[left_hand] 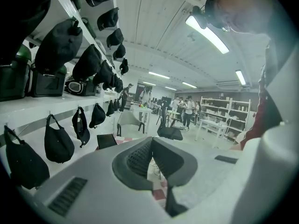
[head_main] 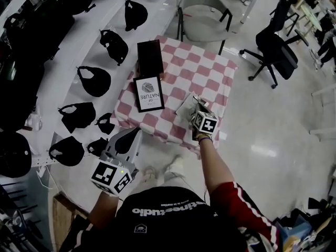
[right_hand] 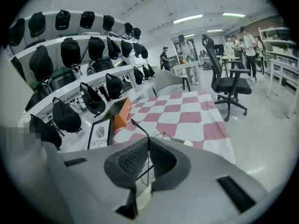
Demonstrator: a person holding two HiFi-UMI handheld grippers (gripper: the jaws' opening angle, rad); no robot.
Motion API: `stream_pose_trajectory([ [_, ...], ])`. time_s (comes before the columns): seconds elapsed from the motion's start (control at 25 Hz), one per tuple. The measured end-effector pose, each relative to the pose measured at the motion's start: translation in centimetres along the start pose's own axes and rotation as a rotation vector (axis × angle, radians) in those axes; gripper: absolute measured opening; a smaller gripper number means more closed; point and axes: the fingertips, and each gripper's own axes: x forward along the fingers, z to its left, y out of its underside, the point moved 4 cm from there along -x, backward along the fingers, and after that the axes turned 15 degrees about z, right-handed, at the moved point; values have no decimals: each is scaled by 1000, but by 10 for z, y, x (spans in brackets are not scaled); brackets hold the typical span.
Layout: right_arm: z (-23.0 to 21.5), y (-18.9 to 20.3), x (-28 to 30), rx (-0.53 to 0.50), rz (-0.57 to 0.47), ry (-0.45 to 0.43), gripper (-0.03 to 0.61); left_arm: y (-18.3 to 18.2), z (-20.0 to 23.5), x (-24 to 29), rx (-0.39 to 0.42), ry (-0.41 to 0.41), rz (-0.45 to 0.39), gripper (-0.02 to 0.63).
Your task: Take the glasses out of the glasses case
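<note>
One glasses pair (right_hand: pixel 139 128), one black box (head_main: pixel 149 56)

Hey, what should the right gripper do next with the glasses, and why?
Probably lower them onto the pink-and-white checked tablecloth and let go: the right gripper is shut on the thin black wire-framed glasses, held above the table.

This is a large open workroom, half showroom, half lab. Long white wall shelves (head_main: pixel 68 56) carry rows of black caps (right_hand: pixel 70 50) and hanging black fabric bags (left_hand: pixel 58 146). Fluorescent strip lights (left_hand: pixel 208 34) line the white ceiling. A black swivel office chair (head_main: pixel 275 49), white open storage racks (left_hand: pixel 219 113) and standing people (left_hand: pixel 188 110) occupy the glossy pale floor (head_main: pixel 278 119).
</note>
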Motion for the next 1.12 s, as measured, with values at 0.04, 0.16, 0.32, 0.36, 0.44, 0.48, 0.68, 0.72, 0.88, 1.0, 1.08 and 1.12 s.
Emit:
stream_pose_trajectory([
  [0.04,1,1,-2,8,-5,-10,14,0,1,-1,1,3,-1,6],
  [0.16,1,2,-9,8,-23,-17,13,0,3,-4,8,11,1,6],
  [0.32,-2,5,-15,7,-42,-35,12,0,0,-5,20,25,-3,6],
  [0.36,-2,6,-16,3,-42,-39,12,-1,0,-5,22,28,-4,6],
  [0.44,-4,7,-16,0,-34,-40,12,-2,-1,-6,25,30,-2,6],
  [0.48,-5,8,-15,0,-28,-40,12,-2,-1,-7,26,30,0,6],
  [0.68,-9,11,-8,13,-3,-48,12,2,1,-7,19,23,12,6],
  [0.72,-10,11,-7,11,1,-47,12,3,2,-6,15,21,15,6],
  [0.88,-10,14,1,9,18,-51,12,6,6,-4,1,13,22,6],
  [1.0,-10,12,6,-7,18,-49,12,8,9,-3,-8,6,25,6],
  [1.08,-7,10,8,-24,17,-43,12,9,11,-3,-15,1,27,6],
  [1.12,-6,9,9,-29,18,-43,12,10,11,-3,-18,-1,28,6],
])
